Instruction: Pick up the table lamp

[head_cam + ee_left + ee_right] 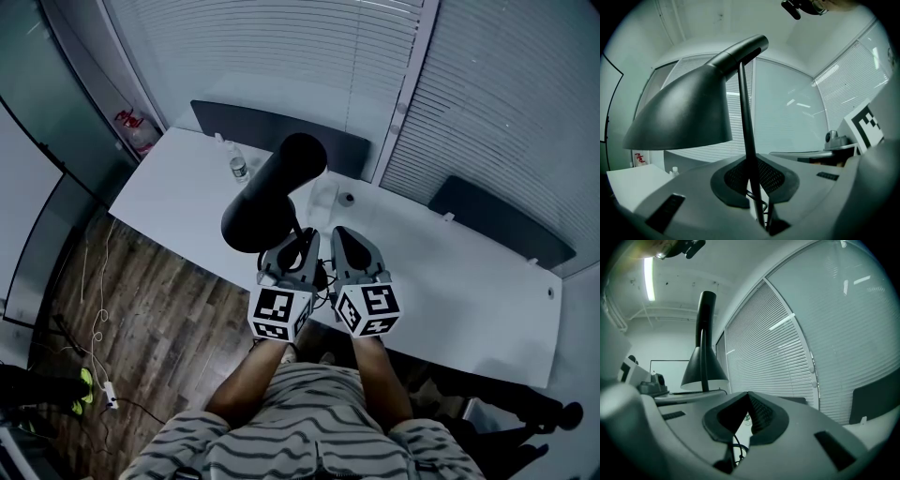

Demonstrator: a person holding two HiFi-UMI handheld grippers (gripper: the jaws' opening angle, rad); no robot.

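Here, the black metal table lamp with a cone shade (272, 192) is up in front of the person, its thin dark stem (744, 112) standing upright between the jaws of the left gripper (298, 239), which are closed tight on that stem low down. In the left gripper view the shade (684, 112) hangs wide to the left of the stem, above the jaws, with its narrow neck reaching up to the right. From the head view the lamp sits over the near edge of the long white table (450, 272); its foot is hidden behind the shade and the grippers, so whether it touches the tabletop cannot be told. The right gripper (342, 234) is just beside the left one, on its right, and points level; its jaws seem to meet at their far tips with nothing caught between them, only a dark cable showing low in the gap. In the right gripper view the lamp (704, 366) stands to the left of those jaws. A small clear plastic water bottle (239, 169) stands on the far left part of the table, beyond the shade. Pale window blinds (309, 56) fill the far wall, and brown wooden floor (159, 309) lies to the near left.
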